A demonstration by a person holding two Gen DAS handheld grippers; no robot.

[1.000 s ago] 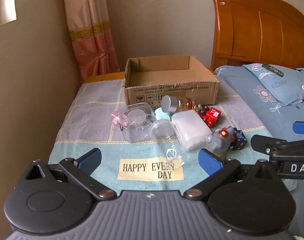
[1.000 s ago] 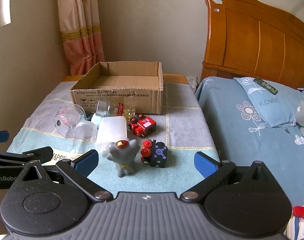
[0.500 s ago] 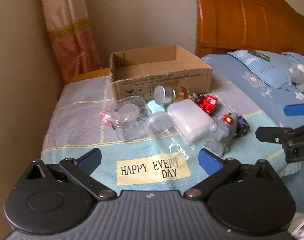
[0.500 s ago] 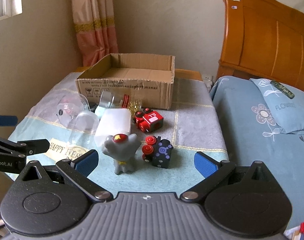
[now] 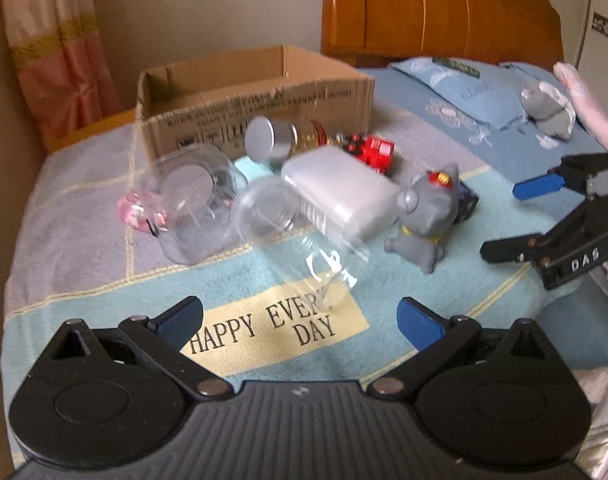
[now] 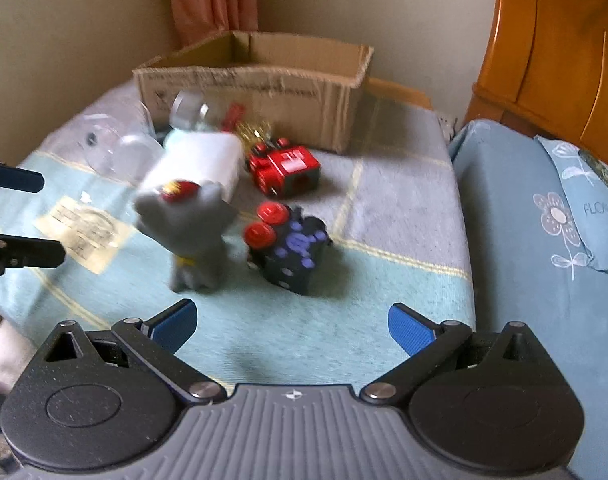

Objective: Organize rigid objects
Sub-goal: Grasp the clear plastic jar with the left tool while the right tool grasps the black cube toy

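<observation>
An open cardboard box [image 5: 255,92] stands at the back of the cloth-covered table, also in the right wrist view [image 6: 263,80]. In front of it lie clear jars [image 5: 191,200], a silver-lidded jar [image 5: 271,138], a white plastic box [image 5: 340,188], a red toy car [image 6: 285,168], a grey toy figure [image 6: 191,232] and a black toy with red and purple knobs [image 6: 291,248]. My left gripper [image 5: 299,320] is open and empty above the "HAPPY EVERY DAY" label. My right gripper [image 6: 291,324] is open and empty, just short of the grey figure and black toy.
A bed with a blue pillow [image 6: 584,184] and a wooden headboard [image 5: 436,8] lies to the right. A curtain [image 5: 55,56] and wall stand to the left. A grey plush [image 5: 548,108] rests on the bed.
Both grippers have moved forward and down toward the objects; the views are blurred by motion. The right gripper has swung closer to the grey figure and black toy. Jaws stay open.
</observation>
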